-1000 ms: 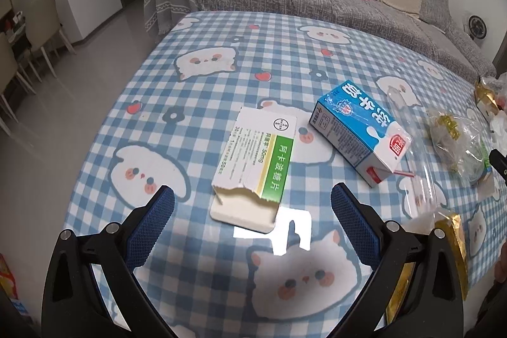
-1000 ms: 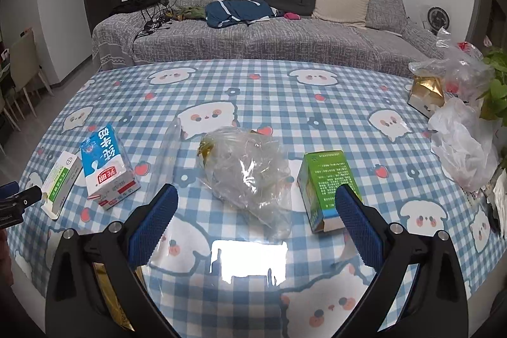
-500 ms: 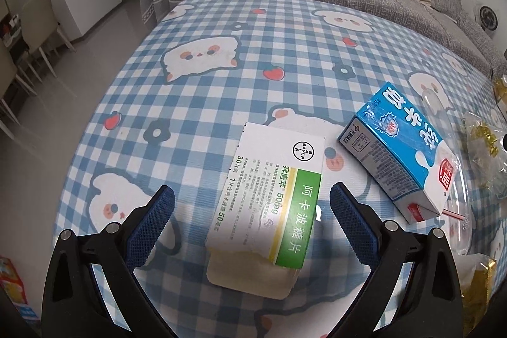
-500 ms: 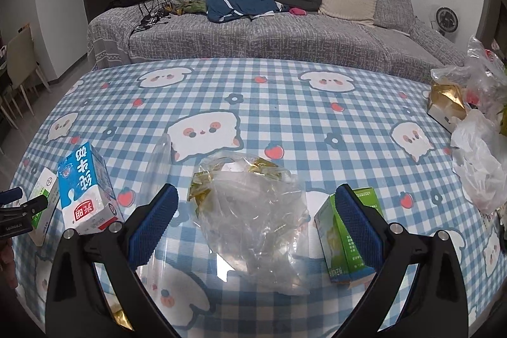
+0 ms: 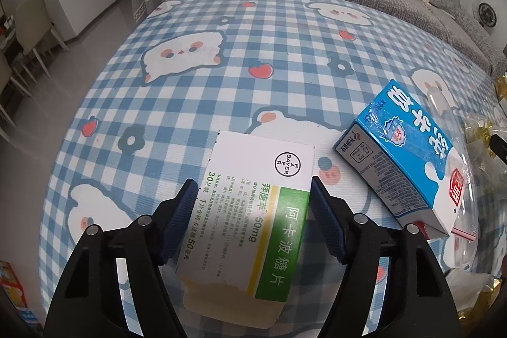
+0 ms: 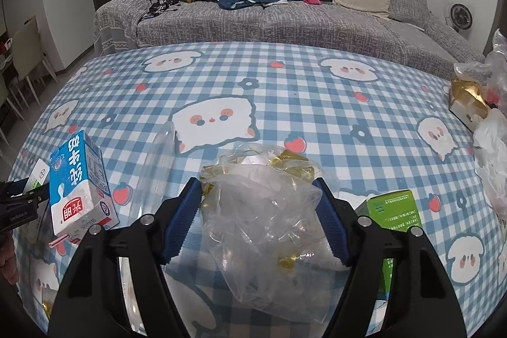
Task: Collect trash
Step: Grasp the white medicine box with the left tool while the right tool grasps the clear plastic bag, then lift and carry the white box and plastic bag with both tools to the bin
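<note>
The white-and-green medicine box (image 5: pixel 250 230) lies flat on the counter (image 5: pixel 253 53), its torn near end open toward the camera; nothing of its contents can be made out. The left tool (image 5: pixel 253 195) straddles this box, one blue pad against each long side, so the tool is clenched on the box. Just to the right of the left tool, apart from the medicine box, a blue milk carton (image 5: pixel 408 157) lies on its side with a pink straw at its near end. Beyond the carton, at the right edge of that view, sits crinkled clear plastic with gold bits.

The clear plastic bag (image 6: pixel 263 217) holds gold foil wrappers (image 6: pixel 288 160) and other crumpled clear film. It sits between the fingers of the right tool (image 6: pixel 258 195); both blue pads press into the bag's sides, so this tool grips the bag. Just right of the right tool, partly behind its finger, stands a green carton (image 6: pixel 393 211). To its left the milk carton appears again, and past that, at the picture's edge, the left tool with the medicine box.

Both tools point forward and downward toward the counter, fingers low over its checked cloth. Far right of the right tool lie more plastic bags (image 6: pixel 491 154) and a gold-topped box (image 6: pixel 465 100). A grey sofa (image 6: pixel 285 18) stands beyond the counter.
</note>
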A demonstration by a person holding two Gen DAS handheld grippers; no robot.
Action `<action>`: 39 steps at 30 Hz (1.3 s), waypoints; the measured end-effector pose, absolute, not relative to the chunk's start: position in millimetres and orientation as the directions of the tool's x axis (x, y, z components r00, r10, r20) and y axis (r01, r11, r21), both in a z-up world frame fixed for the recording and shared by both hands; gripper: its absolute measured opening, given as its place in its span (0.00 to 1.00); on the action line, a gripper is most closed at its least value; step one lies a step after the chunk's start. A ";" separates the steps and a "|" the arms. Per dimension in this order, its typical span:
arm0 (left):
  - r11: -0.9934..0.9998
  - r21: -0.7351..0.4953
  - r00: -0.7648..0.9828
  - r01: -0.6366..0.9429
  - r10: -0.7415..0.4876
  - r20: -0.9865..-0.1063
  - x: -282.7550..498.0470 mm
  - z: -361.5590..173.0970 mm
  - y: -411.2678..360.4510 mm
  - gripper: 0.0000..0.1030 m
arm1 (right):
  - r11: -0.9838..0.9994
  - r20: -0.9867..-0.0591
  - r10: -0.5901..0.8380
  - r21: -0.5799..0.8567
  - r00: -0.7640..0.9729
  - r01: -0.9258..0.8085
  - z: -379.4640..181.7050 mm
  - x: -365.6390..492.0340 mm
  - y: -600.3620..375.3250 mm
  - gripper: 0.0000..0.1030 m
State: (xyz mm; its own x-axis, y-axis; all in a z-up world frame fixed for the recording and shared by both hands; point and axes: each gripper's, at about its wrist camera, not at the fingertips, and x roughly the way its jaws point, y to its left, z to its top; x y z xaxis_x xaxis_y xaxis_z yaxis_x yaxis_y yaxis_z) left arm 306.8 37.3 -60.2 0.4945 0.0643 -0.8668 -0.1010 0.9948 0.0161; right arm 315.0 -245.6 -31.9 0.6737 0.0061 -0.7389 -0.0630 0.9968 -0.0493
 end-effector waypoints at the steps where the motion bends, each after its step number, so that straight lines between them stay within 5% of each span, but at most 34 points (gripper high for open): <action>1: 0.995 0.018 0.496 -0.100 0.066 -0.866 306.5 -60.1 36.6 0.64 | 0.997 -0.739 0.008 -0.048 0.673 -0.065 -32.2 314.9 -245.1 0.63; 13: 0.995 0.011 0.509 -0.099 0.060 -0.859 301.6 -58.8 36.0 0.61 | 0.998 -0.741 0.019 -0.028 0.671 -0.059 -34.1 312.4 -249.2 0.37; 39: 0.995 0.000 0.567 -0.097 0.056 -0.822 230.9 -20.7 40.6 0.61 | 0.997 -0.710 0.022 -0.032 0.704 -0.064 2.0 244.7 -237.7 0.35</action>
State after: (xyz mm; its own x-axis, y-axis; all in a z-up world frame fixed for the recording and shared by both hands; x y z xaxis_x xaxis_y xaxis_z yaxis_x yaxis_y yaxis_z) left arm 230.9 40.6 -20.7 0.5669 0.0557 -0.8219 -0.0972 0.9953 0.0004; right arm 244.7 -237.7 2.0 0.7041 0.0219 -0.7098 -0.0637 0.9974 -0.0324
